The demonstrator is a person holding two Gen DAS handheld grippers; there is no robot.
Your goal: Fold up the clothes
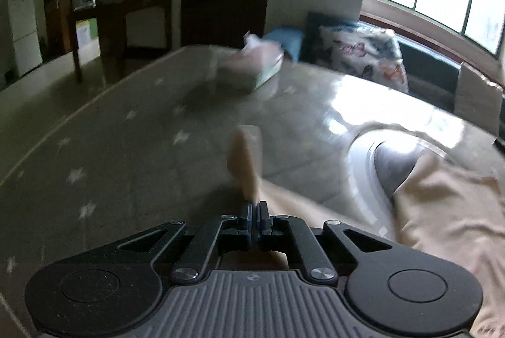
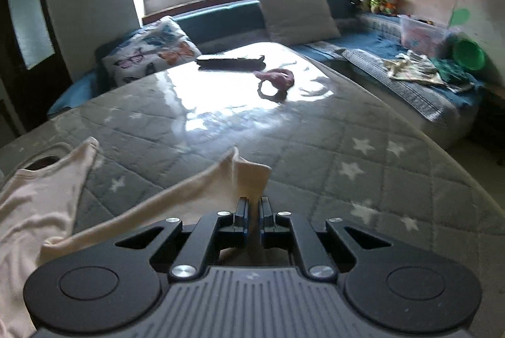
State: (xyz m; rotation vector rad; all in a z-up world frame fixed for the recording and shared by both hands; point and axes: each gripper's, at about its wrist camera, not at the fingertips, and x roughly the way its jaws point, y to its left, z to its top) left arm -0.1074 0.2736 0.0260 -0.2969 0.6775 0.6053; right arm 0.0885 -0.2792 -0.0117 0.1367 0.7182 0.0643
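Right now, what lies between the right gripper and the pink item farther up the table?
Right wrist view: past the right gripper, shut on the cream shirt, only bare starred cover reaches the pink item.

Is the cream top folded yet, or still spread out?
Not folded. The cream top lies partly spread on the quilted table, and both the left tool and right tool hold pinched edges lifted.

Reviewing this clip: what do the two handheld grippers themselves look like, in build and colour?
Both look identical. The left gripper and right gripper have matte black linkage arms with triangular cut-outs, silver pivot bolts, and narrow black fingers with blue edging. Behind sits a grey ribbed body flanked by two round black discs. No cables, sleeves or hands show.
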